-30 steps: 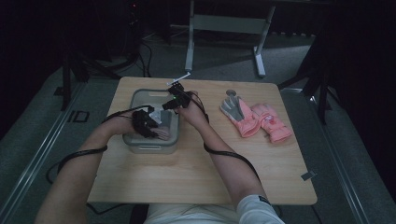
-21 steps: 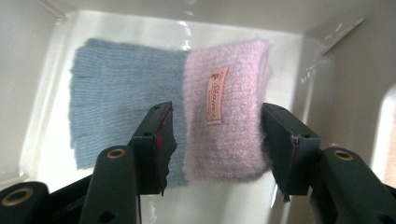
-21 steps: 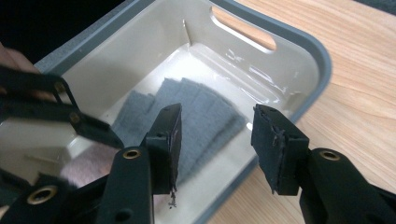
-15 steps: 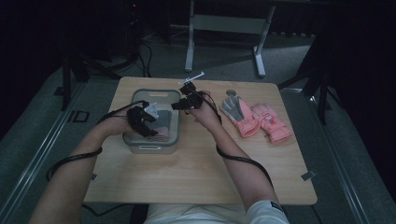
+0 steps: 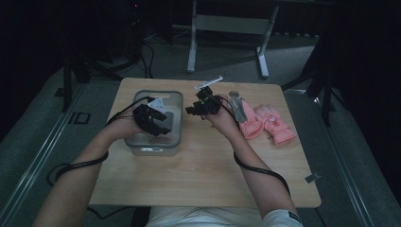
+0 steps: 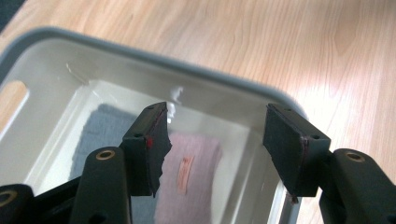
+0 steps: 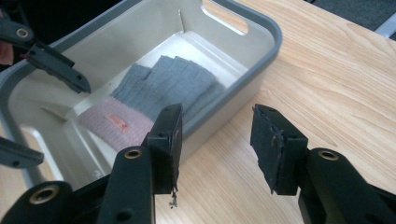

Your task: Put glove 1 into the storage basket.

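Both tongs (image 5: 158,124) (image 5: 195,109) part-open and empty, left just opened, gripper views reveal glove (image 7: 154,95) in bin (image 7: 261,28).

Bin (image 5: 156,142) at 9 o'clock of table (image 5: 198,184), rim walls block level entry, open from above. Gloves (image 5: 265,123) lie at 2 o'clock. Bare wood from 4 to 8 o'clock.

No word, number or brand can be read anywhere. The glove (image 7: 159,91) in the bin (image 7: 261,28) carries a small orange tag (image 7: 116,122) on its pink cuff, also seen in the left gripper view (image 6: 185,172), but the marks on the tag are too blurred to make out. The pink gloves (image 5: 265,122) on the table (image 5: 203,179) show no legible print.
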A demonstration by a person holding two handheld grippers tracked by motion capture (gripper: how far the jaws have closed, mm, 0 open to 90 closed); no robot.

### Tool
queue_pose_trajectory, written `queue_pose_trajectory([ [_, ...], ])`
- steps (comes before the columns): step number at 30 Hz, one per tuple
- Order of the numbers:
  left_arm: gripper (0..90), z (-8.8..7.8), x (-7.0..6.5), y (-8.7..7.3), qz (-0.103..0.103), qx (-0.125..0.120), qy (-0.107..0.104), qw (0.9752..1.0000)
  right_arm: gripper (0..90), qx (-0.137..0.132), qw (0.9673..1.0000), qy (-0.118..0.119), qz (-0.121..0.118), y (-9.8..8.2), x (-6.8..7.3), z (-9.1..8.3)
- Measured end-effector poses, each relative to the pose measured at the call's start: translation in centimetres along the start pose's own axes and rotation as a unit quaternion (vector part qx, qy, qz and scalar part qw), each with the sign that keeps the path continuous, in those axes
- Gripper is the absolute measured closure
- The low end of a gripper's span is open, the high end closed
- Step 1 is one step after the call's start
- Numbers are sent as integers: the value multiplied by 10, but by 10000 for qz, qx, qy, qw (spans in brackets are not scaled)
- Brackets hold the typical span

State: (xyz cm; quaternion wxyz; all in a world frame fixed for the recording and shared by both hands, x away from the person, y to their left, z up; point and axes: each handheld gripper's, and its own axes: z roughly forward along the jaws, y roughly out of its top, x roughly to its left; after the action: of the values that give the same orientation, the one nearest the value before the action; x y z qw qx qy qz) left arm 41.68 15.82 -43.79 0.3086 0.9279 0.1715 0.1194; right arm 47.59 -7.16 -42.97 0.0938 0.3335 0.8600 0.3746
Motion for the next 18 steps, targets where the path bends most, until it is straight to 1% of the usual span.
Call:
queue_pose_trajectory([
  [1,385,0,-2,3,-21,-47,25,10000,533,-25,10000,-8,16,-2,-1,-4],
  [3,374,3,-6,9,-57,-65,38,10000,533,-42,10000,-69,-10,-7,-5,-10],
  [5,312,6,-11,14,-72,-108,26,9999,533,-72,9999,-126,-4,-12,-9,-17],
  [6,267,8,-14,17,-38,-110,62,9999,534,-80,9998,-156,-12,-15,-11,-21],
  [8,190,12,-18,22,-48,-165,36,9998,533,-117,9997,-206,26,-20,-15,-28],
  [9,153,14,-20,25,-15,-171,10,9999,533,-135,9996,-227,32,-22,-17,-32],
  [10,112,16,-23,27,0,-194,-95,9998,532,-160,9996,-247,51,-24,-19,-36],
  [11,80,19,-26,29,6,-182,-109,9998,533,-179,9995,-261,62,-26,-21,-39],
  [12,70,22,-28,32,3,-148,-119,9998,533,-199,9994,-283,67,-28,-23,-43],
  [13,50,25,-31,34,3,-122,-188,9997,532,-222,9993,-299,59,-30,-24,-46],
  [14,25,28,-34,36,31,-94,-176,9998,533,-237,9992,-324,40,-33,-26,-49],
  [18,22,36,-46,42,61,-129,-330,9994,537,-294,9988,-386,-10,-43,-35,-58],
])
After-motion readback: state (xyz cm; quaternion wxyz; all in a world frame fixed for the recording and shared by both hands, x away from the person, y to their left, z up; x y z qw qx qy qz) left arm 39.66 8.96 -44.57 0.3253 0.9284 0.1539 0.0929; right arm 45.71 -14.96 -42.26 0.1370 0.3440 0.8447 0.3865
